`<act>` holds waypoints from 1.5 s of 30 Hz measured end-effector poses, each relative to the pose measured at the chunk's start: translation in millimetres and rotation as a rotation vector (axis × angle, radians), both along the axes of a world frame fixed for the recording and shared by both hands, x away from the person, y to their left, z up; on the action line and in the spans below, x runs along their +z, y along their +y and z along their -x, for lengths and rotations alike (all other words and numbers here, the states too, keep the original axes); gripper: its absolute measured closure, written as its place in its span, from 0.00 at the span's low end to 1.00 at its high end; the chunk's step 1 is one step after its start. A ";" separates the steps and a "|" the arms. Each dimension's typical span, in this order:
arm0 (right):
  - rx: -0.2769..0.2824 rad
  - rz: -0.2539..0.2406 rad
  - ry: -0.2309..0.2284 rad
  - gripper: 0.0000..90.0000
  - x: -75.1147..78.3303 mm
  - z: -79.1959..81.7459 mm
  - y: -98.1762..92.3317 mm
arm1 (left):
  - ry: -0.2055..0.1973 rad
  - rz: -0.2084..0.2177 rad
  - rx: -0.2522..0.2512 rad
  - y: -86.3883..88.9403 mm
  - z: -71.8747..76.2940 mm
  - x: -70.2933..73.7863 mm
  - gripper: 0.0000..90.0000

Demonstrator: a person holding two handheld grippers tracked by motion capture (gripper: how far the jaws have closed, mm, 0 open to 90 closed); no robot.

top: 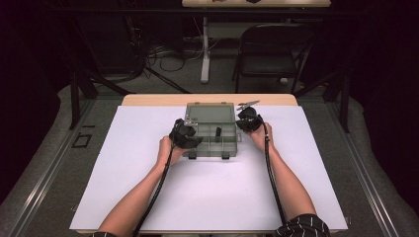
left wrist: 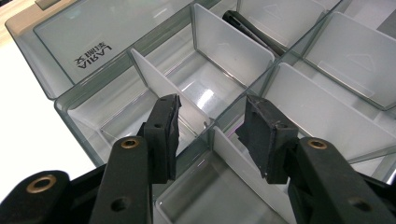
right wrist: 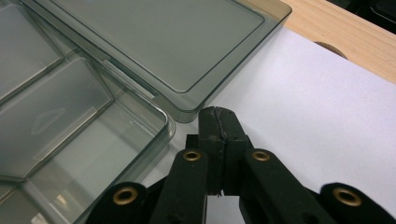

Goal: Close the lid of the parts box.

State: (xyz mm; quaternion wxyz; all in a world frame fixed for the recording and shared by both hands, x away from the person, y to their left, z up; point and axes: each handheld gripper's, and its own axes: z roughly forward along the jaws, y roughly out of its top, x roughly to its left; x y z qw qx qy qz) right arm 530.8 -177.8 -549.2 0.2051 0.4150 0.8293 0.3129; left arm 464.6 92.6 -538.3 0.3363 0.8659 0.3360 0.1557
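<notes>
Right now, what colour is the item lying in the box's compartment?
Black item, in the clear grey-tinted box; the left gripper view shows it best.

The high view looks forward and down from above the person's side of the table (top: 148,207), taking in the whole top and the floor beyond; the left gripper view sits close over the clear plastic box (left wrist: 233,60), looking down into its compartments; the right gripper view is close at the box's corner (right wrist: 154,70), by its open lid; all three share that box (top: 212,129).
</notes>
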 end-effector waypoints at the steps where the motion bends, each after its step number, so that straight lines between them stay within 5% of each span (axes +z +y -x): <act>1: 0.000 -0.003 0.003 1.00 -0.6 -0.6 0.0 | -0.001 -0.001 -0.001 0.0 0.0 0.0 0.62; 45: -0.006 -0.045 0.060 1.00 -4.9 -14.7 -3.1 | -0.014 -0.017 -0.037 0.4 -1.2 -0.7 0.64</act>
